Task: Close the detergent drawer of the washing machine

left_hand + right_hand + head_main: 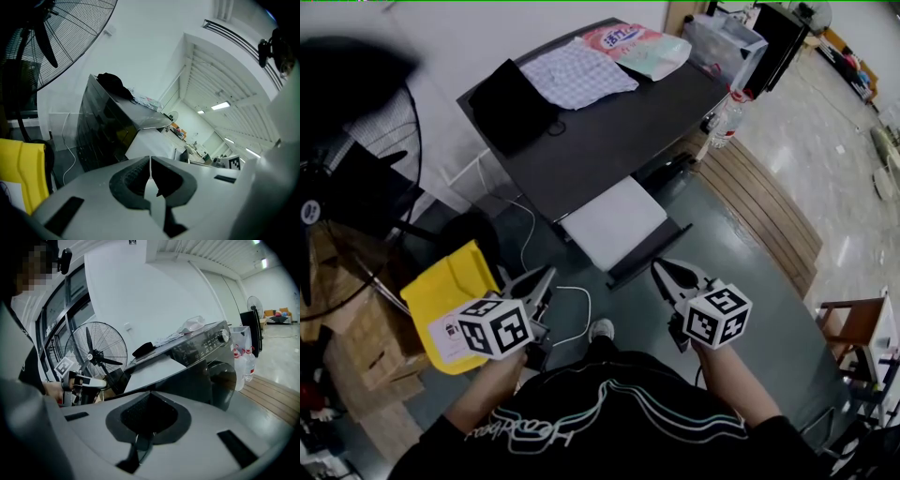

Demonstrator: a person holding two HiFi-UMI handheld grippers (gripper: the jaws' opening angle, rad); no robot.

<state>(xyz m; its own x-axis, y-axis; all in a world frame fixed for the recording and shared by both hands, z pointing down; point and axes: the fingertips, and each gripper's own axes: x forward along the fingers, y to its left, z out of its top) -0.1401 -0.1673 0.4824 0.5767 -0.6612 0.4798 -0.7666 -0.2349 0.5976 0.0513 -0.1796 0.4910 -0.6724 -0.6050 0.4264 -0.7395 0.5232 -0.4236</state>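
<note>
Grey floor [741, 309], washing machine [609, 131], white detergent drawer [614, 223] pulled out, left tool [547, 275] and right tool [660, 268] closed, empty.

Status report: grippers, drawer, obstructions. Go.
Left gripper shut, empty. Right gripper shut, empty. Detergent drawer open, sticking out of washing machine, neither gripper touching it. Nothing seen between grippers and drawer.

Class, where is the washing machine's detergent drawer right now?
In the head view, the white detergent drawer juts out from the dark washing machine front, just ahead of the left gripper and right gripper.
</note>
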